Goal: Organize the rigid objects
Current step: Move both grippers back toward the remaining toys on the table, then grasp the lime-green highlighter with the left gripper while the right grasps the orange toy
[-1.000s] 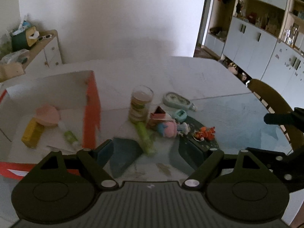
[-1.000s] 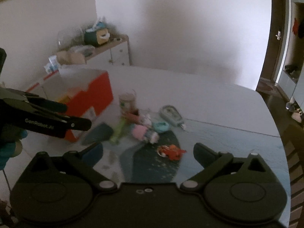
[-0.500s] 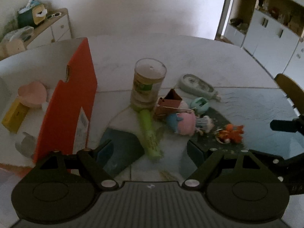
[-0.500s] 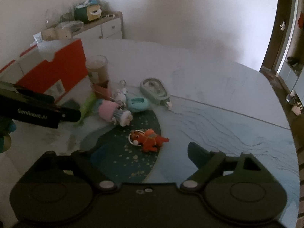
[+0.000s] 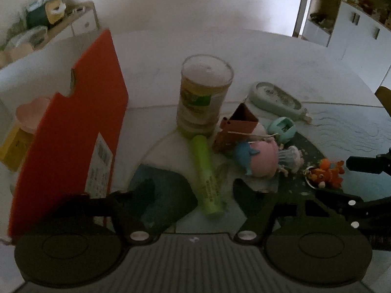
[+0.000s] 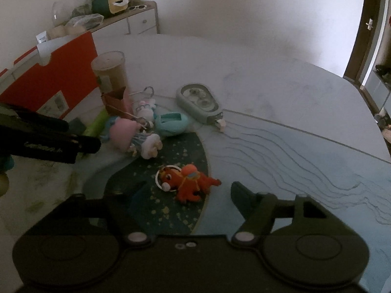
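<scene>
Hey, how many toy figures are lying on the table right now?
3: an orange plush fox keychain between the right claw's fingers, a pink-and-blue doll beyond it, and a small white bunny charm behind the doll. The pile may hide others.

**Little legible print**

The left gripper [image 6: 80, 144] carries pale lettering along its side, too blurred to read. The orange box [image 5: 73, 131] bears a white barcode label [image 5: 99, 164], and the green tube [image 5: 207, 173] dark print, both illegible.

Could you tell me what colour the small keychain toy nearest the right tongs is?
Orange keychain toy, clearest in the right wrist view.
</scene>
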Tool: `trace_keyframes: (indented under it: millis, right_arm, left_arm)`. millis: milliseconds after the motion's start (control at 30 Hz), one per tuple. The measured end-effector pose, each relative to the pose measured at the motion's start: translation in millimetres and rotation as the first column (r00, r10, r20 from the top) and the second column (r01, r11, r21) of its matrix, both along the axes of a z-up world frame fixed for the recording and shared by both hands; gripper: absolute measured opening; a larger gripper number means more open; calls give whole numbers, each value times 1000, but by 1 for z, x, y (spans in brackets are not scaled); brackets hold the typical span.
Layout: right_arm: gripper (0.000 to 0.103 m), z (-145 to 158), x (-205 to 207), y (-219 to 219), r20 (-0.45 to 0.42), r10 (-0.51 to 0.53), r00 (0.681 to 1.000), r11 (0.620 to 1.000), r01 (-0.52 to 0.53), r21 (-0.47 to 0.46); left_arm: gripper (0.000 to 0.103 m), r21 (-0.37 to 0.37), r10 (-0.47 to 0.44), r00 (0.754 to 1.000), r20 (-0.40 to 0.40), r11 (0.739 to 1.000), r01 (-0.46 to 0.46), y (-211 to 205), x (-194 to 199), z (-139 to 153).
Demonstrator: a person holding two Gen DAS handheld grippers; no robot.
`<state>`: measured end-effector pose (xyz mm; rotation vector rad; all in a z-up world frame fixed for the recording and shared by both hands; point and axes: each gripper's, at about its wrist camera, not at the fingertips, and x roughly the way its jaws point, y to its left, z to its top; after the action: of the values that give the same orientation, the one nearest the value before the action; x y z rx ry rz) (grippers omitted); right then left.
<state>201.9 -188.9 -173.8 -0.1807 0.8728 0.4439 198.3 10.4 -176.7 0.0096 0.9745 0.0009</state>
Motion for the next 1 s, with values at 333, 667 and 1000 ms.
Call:
trace_keyframes:
  millis: [333,667,1000]
  right_arm:
    - [62,-2,3,5,13,-4,1000,1000,4,-5]
    - [52,-1,2,6,22,-24,999,1000,24,-16]
    - [52,9,-10,0,31,-49,998,999,50,-13]
  left_arm:
    - [39,3,-22,1000,15,1000,22,-4,7,0]
    - [17,16,-54,998,11,998,54,-10,8,2]
    - [16,12,-65,998,15,998,64,-10,0,9]
